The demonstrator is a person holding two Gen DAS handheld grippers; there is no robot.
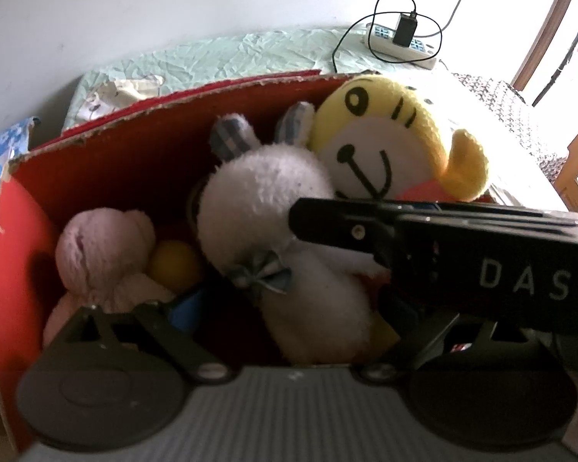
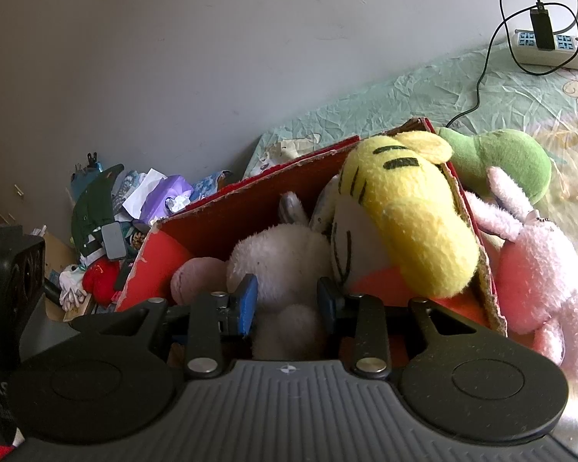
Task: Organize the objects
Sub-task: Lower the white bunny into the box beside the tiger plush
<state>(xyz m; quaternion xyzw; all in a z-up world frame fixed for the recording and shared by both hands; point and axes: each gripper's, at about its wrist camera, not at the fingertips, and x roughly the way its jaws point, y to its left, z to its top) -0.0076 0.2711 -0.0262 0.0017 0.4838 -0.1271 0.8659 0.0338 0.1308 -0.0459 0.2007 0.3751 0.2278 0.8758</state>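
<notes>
crumpled green bedsheet (image 2: pixel 424 88) surrounds a packed red box (image 2: pixel 227 215); right gripper (image 2: pixel 287 300) clamps the upright white rabbit (image 2: pixel 285 258); left gripper (image 1: pixel 281 327) hangs wide, empty.

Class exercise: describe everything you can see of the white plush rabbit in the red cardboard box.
The white plush rabbit is fluffy, with two grey-blue checked ears and a matching bow at its neck. It stands roughly upright inside the red cardboard box, between a pale pink plush toy and a yellow-and-white plush tiger, leaning against the tiger. The right gripper has its jaws closed on the rabbit's body; the left gripper is wide open, touching nothing.
</notes>
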